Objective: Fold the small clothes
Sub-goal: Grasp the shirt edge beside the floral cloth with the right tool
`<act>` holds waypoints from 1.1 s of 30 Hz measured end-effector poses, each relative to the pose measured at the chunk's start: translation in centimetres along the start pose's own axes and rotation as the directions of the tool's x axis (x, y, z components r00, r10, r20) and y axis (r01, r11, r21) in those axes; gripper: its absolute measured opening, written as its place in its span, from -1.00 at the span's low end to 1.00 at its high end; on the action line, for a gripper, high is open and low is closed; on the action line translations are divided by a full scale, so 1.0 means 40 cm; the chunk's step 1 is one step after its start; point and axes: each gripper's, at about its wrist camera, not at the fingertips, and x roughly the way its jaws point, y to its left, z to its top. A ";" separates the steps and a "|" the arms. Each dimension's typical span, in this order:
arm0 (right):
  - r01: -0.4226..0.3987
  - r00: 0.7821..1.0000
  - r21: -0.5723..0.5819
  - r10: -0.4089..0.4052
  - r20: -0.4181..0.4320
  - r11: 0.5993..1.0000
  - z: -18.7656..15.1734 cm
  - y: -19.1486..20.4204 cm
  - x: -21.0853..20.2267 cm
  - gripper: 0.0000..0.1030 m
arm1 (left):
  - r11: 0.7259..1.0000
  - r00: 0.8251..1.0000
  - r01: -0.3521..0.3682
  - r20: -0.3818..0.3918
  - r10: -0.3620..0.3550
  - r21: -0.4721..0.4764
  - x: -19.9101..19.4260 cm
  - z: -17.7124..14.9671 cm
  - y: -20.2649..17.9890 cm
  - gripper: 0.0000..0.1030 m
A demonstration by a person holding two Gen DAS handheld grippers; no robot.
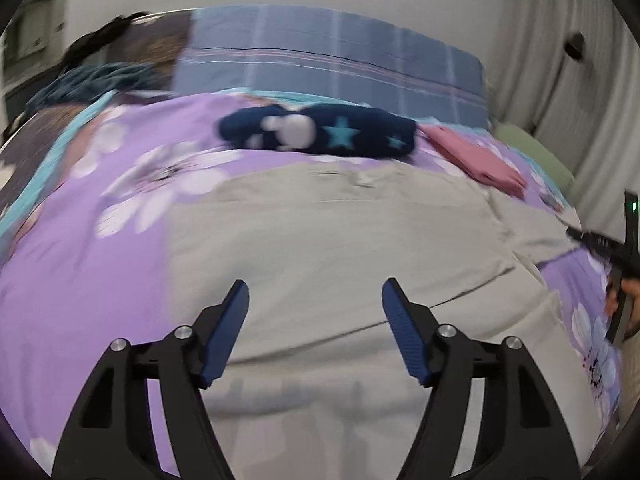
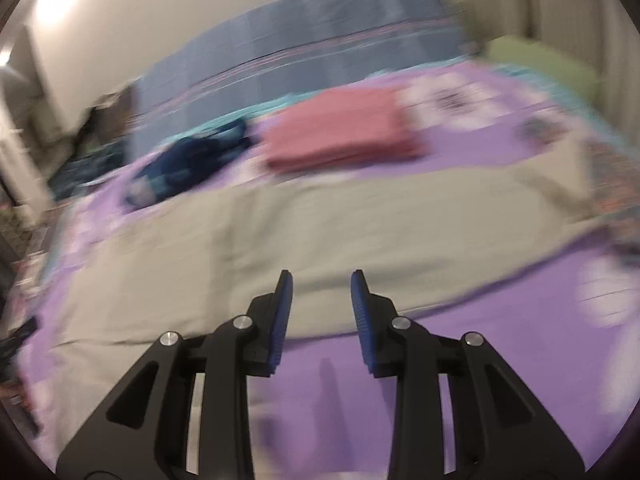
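A pale beige garment (image 1: 320,240) lies spread flat on a purple flowered bedsheet (image 1: 80,272); the right wrist view shows the same garment (image 2: 280,232). My left gripper (image 1: 315,290) hovers over its near part, open, nothing between the blue pads. My right gripper (image 2: 321,280) hangs above the garment's near edge with a narrower gap, open and empty. Beyond the garment lie a folded pink cloth (image 1: 480,160), also in the right view (image 2: 344,128), and a navy piece with stars (image 1: 320,134), seen again (image 2: 188,160). The right gripper's body (image 1: 612,248) shows at the left view's right edge.
A blue plaid pillow (image 1: 328,52) lies along the far side of the bed by the wall. A green cushion (image 2: 548,64) sits at the far right near a curtain. Dark teal cloth (image 1: 88,80) is heaped at the far left.
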 end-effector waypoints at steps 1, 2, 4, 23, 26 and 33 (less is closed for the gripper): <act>0.073 0.997 -0.027 -0.072 0.013 0.997 0.010 -0.022 -0.001 -0.41 | 1.000 1.000 0.007 -0.009 -0.006 0.021 0.028 0.012 -0.032 0.36; 0.158 0.987 -0.070 -0.157 0.022 0.985 0.025 -0.045 0.007 -0.40 | 0.999 1.000 0.020 -0.017 -0.019 0.034 0.054 0.024 -0.058 0.37; 0.278 0.960 -0.140 -0.278 0.020 0.950 0.049 -0.081 0.039 -0.40 | 0.998 0.998 0.055 -0.036 -0.053 0.043 0.109 0.045 -0.106 0.43; 0.185 0.983 0.140 -0.185 -0.013 0.973 0.154 -0.272 0.192 -1.00 | 0.989 0.986 -0.011 -0.161 0.035 0.149 0.327 0.001 -0.234 0.85; -0.106 0.993 0.220 0.093 0.072 0.970 0.174 -0.224 0.123 -1.00 | 0.989 0.986 -0.011 -0.161 0.036 0.150 0.330 0.003 -0.238 0.87; -0.378 0.922 0.033 0.373 0.104 0.925 0.170 0.038 0.013 -1.00 | 0.990 0.988 0.009 -0.156 0.014 0.142 0.326 0.003 -0.234 0.92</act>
